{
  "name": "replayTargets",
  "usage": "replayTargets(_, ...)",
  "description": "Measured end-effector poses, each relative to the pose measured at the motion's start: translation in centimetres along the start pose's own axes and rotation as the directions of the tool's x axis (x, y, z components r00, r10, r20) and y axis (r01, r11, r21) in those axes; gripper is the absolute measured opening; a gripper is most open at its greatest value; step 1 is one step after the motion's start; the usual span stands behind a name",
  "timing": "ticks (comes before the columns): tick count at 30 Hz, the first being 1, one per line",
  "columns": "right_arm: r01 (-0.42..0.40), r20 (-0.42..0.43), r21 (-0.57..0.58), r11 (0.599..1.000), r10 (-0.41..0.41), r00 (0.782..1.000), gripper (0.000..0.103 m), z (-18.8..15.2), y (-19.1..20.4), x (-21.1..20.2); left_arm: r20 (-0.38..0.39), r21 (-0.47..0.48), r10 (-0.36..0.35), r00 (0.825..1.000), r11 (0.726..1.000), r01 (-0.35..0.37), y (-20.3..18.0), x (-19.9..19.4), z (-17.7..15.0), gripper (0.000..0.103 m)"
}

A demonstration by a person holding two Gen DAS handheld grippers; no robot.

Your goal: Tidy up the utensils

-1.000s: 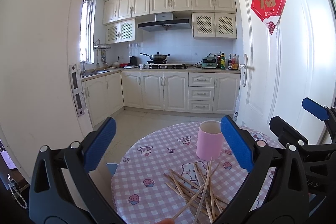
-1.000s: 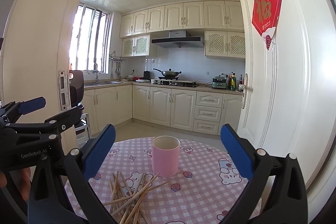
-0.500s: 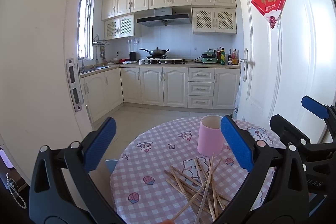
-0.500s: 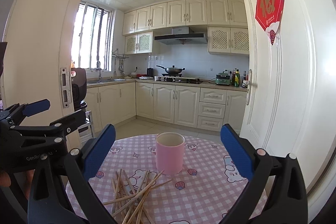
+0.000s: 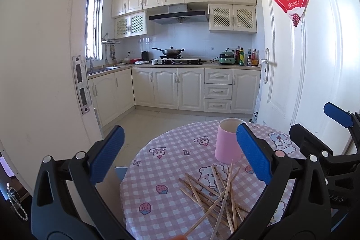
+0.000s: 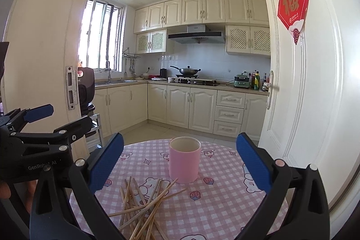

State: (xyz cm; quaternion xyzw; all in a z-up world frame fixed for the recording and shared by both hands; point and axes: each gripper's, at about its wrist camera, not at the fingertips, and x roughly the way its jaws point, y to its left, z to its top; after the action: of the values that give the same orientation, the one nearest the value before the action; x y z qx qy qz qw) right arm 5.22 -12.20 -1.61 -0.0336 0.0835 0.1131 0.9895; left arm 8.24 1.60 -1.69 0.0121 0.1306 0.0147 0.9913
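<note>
Hovering above the worktop point(image 6: 225, 206), left gripper point(image 5: 177, 159) & right gripper point(image 6: 180, 163) both have fingers spread wide, nothing held. Chopsticks point(image 6: 144, 206) lie in a loose crossed pile on the checked cloth, just in front of upright pink cup point(image 6: 184, 163), near worktop centre.

We see a pink cylindrical cup point(image 6: 184, 163) standing upright on the far half of the checked table, mouth open, pale inside; no contents visible from here. A loose pile of thin wooden chopsticks point(image 6: 144, 201) lies flat on the near side of it, crossed over each other at mixed angles, fanning toward the table's near edge. The tip of one stick reaches the cup's base; we can't tell if it touches. In the left wrist view the cup point(image 5: 227, 143) sits behind the same pile point(image 5: 216, 195).
</note>
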Motion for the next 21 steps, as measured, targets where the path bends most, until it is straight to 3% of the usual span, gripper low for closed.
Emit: replayTargets(21, -0.023, -0.079, -0.002, 1.000, 0.022, 0.997, 0.096, -1.4, 0.3, 2.1, -0.108, -0.012, -0.027, 0.994, 1.000, 0.026, 0.6, 2.7, -2.0, 0.097)
